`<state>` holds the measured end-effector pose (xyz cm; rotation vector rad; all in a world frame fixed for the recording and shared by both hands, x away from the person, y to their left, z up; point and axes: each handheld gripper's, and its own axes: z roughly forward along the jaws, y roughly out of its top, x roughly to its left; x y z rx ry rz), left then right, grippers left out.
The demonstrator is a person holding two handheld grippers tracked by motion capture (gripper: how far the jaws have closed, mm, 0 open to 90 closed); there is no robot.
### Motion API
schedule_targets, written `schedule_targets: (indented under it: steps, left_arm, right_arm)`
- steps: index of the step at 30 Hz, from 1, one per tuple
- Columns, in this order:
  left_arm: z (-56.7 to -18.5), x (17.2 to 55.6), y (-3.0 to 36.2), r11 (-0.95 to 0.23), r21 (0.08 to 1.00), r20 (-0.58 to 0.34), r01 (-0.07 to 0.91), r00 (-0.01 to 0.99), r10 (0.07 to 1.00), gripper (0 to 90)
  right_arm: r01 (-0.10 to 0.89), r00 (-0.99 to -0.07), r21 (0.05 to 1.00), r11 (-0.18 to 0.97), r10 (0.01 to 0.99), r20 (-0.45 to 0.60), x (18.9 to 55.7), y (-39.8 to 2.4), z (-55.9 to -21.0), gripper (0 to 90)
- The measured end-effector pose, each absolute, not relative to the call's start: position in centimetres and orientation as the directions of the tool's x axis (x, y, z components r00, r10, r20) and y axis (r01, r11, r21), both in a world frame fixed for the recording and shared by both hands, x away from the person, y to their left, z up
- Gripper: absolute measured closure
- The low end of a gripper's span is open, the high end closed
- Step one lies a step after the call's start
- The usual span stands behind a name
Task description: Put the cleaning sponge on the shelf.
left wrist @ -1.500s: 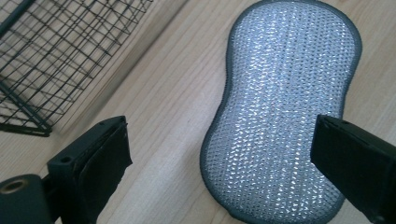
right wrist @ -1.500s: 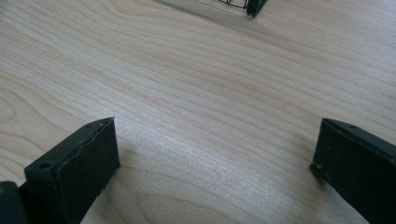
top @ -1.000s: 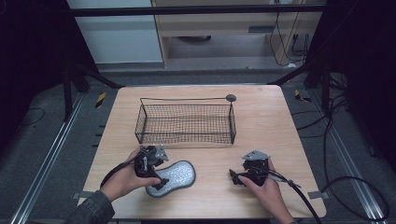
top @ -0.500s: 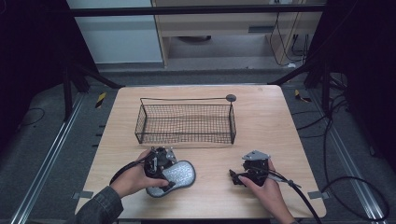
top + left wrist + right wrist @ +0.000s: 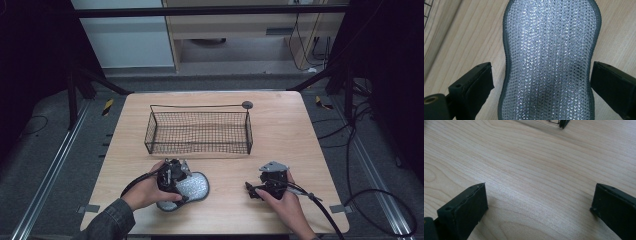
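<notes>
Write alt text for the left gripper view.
A silver mesh scouring pad with a dark grey edge lies flat on the wooden table, between the open black jaws of the left gripper, which stand apart from its sides.

- Light wooden desk (image 5: pixel 300 130) with rounded corners.
- Black rectangular wire-mesh basket (image 5: pixel 199 131) toward 12 o'clock.
- Silvery grey-edged peanut-shaped scrubbing pad (image 5: pixel 192 186) toward 7 o'clock.
</notes>
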<state>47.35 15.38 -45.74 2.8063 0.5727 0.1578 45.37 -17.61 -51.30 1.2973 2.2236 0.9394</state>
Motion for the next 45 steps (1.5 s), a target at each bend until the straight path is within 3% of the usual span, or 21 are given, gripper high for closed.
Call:
schedule_targets:
  steps: [45]
  left_arm:
    - [-47.4,48.1,14.7,-0.902,0.225,0.014,0.368,0.925,0.380,1.8]
  right_arm:
    - [0.603,-0.504,0.715,0.353,0.864,-0.001,45.3,-17.4,-51.2,0.4]
